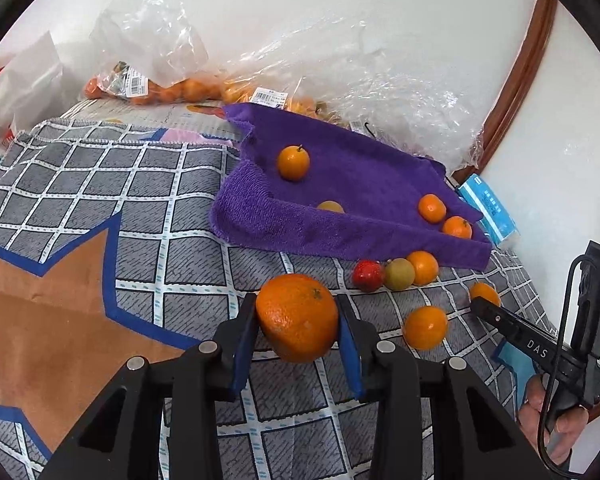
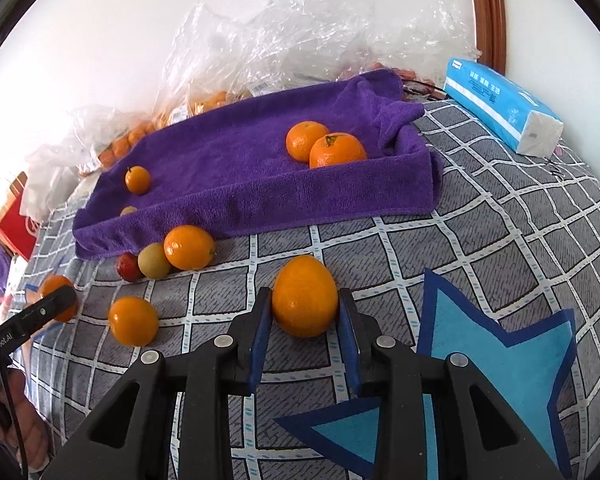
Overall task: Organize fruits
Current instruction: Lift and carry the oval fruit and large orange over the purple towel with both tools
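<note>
1. While the left tongs (image 1: 298, 320) clamp an orange (image 1: 297, 316) at lower centre, the right tongs (image 2: 305, 306) clamp another orange (image 2: 305, 296) likewise;
2. firm, round, slippery-skinned fruit; grip across the widest middle.

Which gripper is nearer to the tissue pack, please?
Right. The right gripper sits on the tissue pack's side of the bed; the left gripper is farther, beyond the right.

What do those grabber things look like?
Each gripper, left and right, is black plastic with triangular cut-outs, silver round bolts and two fingers lined with blue pads. From outside, the right one shows white lettering and a black cable.
</note>
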A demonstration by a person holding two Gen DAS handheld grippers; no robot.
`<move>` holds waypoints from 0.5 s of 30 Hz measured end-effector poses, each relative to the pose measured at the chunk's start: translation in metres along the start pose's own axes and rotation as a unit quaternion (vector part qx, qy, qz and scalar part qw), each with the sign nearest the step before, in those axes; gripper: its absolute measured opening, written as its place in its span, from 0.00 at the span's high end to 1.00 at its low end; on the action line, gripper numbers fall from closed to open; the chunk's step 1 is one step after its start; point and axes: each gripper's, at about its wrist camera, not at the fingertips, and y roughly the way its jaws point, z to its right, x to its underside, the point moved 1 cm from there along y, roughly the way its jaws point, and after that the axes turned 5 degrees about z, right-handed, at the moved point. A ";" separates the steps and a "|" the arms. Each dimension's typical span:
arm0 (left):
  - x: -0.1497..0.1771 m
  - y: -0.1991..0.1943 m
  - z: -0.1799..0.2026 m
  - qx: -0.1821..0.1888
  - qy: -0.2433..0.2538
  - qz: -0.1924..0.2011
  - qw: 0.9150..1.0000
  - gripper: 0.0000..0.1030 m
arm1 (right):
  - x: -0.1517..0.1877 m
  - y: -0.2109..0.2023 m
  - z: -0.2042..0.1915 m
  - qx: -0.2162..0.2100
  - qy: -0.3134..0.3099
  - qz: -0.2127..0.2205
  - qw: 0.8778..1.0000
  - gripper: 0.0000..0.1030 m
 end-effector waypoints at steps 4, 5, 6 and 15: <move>0.000 -0.005 0.004 0.006 0.006 0.013 1.000 0.66 | -0.001 -0.008 0.000 -0.007 0.003 0.018 1.000 0.69; 0.000 -0.006 0.004 0.007 0.006 0.015 1.000 0.66 | -0.001 -0.009 0.001 -0.006 0.005 0.021 1.000 0.69; -0.001 -0.007 0.004 0.009 0.005 0.016 1.000 0.66 | -0.001 -0.011 0.002 -0.004 0.007 0.025 1.000 0.69; -0.002 -0.015 0.003 0.018 -0.002 0.028 0.999 0.66 | -0.001 -0.020 -0.003 0.027 0.002 0.030 0.999 0.69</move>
